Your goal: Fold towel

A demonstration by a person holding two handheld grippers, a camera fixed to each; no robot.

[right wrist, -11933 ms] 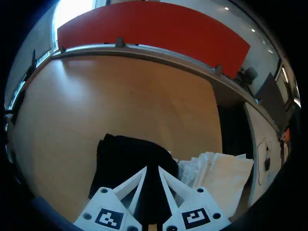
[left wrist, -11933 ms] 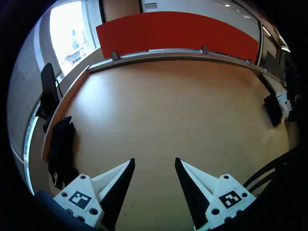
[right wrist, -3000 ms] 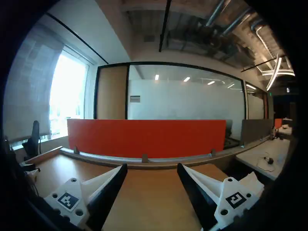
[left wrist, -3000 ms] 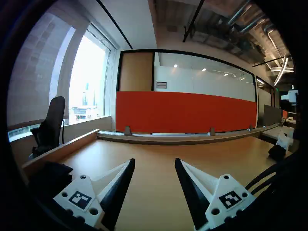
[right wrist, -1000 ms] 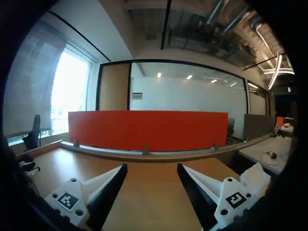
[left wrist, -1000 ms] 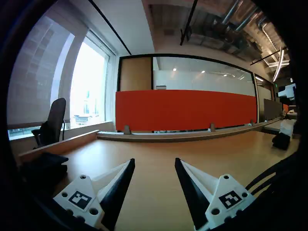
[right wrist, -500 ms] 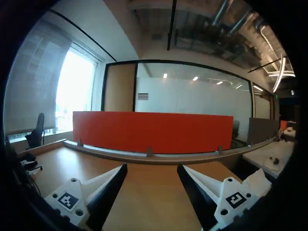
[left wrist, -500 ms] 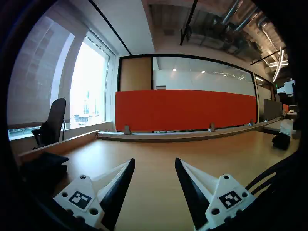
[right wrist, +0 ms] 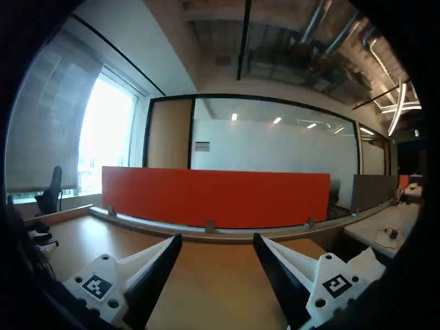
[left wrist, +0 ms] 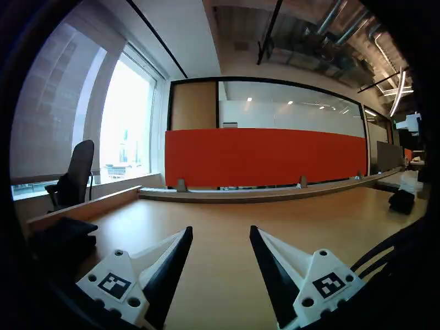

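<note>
My left gripper (left wrist: 220, 235) hangs open low over the wooden table (left wrist: 231, 220), with nothing between its fingers. A dark folded towel (left wrist: 401, 201) lies at the table's far right, a pale cloth (left wrist: 410, 181) just behind it. A dark heap of cloth (left wrist: 61, 235) sits at the left edge. My right gripper (right wrist: 216, 241) is also open and empty above the table (right wrist: 214, 264). A white crumpled towel (right wrist: 376, 260) peeks out behind its right finger.
An orange partition (left wrist: 264, 157) runs along the table's far edge, also in the right gripper view (right wrist: 214, 197). A black office chair (left wrist: 74, 179) stands by the window on the left. A second desk (right wrist: 385, 223) with small items lies to the right.
Both grippers have stayed open and empty. The right gripper's view has tipped up a little, so the partition sits lower. The left gripper has hardly moved.
</note>
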